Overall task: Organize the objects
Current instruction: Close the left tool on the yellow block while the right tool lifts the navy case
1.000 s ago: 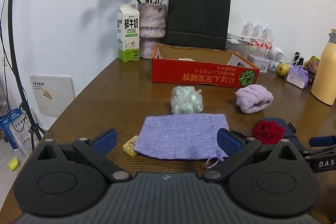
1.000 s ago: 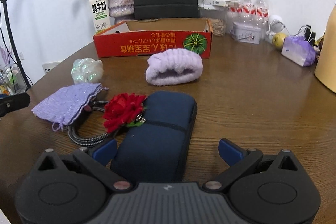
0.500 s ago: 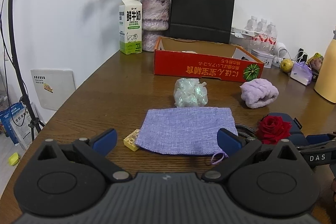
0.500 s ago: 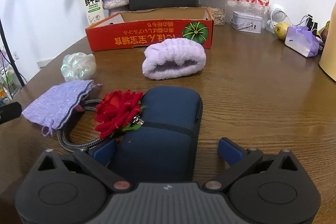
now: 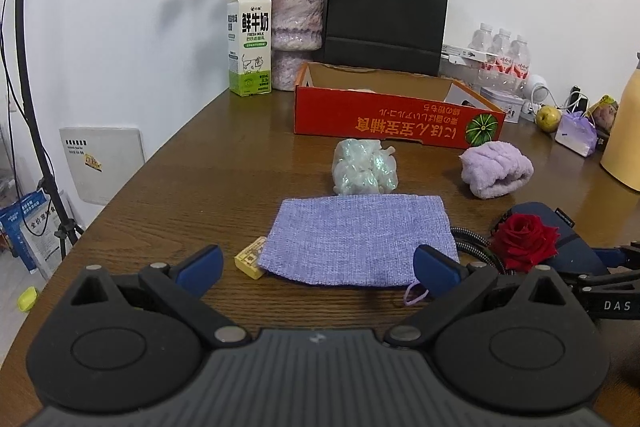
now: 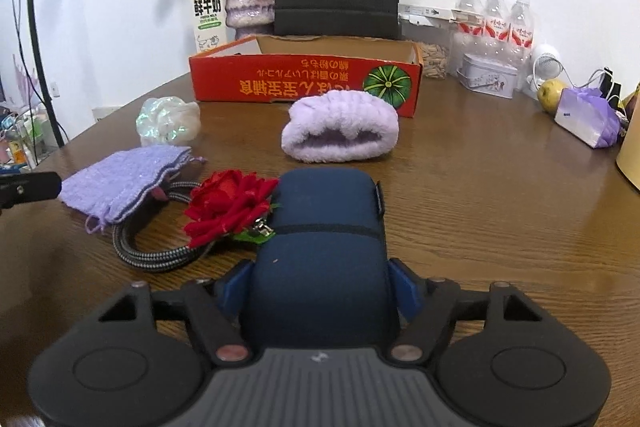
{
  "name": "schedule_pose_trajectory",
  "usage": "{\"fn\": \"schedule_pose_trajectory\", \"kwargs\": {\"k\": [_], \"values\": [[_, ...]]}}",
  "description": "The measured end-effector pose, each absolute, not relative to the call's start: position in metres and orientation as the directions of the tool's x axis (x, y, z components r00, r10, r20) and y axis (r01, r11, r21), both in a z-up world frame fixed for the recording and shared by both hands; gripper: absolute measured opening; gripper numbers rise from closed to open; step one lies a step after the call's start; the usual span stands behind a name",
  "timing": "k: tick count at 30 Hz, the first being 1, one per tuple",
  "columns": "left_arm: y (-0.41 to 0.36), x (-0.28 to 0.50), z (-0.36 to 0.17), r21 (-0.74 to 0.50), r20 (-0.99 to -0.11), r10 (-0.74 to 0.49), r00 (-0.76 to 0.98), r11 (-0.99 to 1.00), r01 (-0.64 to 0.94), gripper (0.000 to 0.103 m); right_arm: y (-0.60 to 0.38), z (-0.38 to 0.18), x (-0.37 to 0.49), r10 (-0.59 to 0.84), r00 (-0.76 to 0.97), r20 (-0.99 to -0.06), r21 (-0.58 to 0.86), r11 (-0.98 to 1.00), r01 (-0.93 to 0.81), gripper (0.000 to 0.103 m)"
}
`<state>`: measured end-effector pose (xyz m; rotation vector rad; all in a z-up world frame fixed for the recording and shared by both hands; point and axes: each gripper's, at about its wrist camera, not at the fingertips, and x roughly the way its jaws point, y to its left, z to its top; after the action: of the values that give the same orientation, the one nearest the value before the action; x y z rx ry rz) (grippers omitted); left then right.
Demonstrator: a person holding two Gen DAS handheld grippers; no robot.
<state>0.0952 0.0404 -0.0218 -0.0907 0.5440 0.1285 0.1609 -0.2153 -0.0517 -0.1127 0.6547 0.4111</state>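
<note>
A second earlier my right gripper (image 6: 320,285) was wide open; now its jaws were closing on the navy case (image 6: 324,227), pads against both sides. The case lay on the table (image 6: 480,195) beside the rose (image 6: 228,201). My left gripper (image 5: 318,267) hovered open over the purple pouch (image 5: 356,239).

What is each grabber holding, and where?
The right gripper is closing on the near end of the dark blue case, pads against its sides. The left gripper is open, holding nothing.
</note>
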Motion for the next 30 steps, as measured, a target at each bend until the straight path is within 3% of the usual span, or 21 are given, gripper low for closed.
{"fn": "schedule_pose_trajectory", "kwargs": {"k": [18, 30], "values": [[0.038, 0.098, -0.017, -0.028, -0.523, 0.129, 0.843, 0.985, -0.169, 0.103, -0.24, -0.034, 0.149, 0.316, 0.83, -0.46, 0.029, 0.939, -0.342, 0.063], [0.063, 0.12, -0.031, -0.012, -0.583, 0.167, 0.795, 0.977, -0.214, 0.103, -0.232, -0.032, 0.146, 0.299, 0.876, -0.38, -0.013, 0.945, -0.328, 0.063]]}}
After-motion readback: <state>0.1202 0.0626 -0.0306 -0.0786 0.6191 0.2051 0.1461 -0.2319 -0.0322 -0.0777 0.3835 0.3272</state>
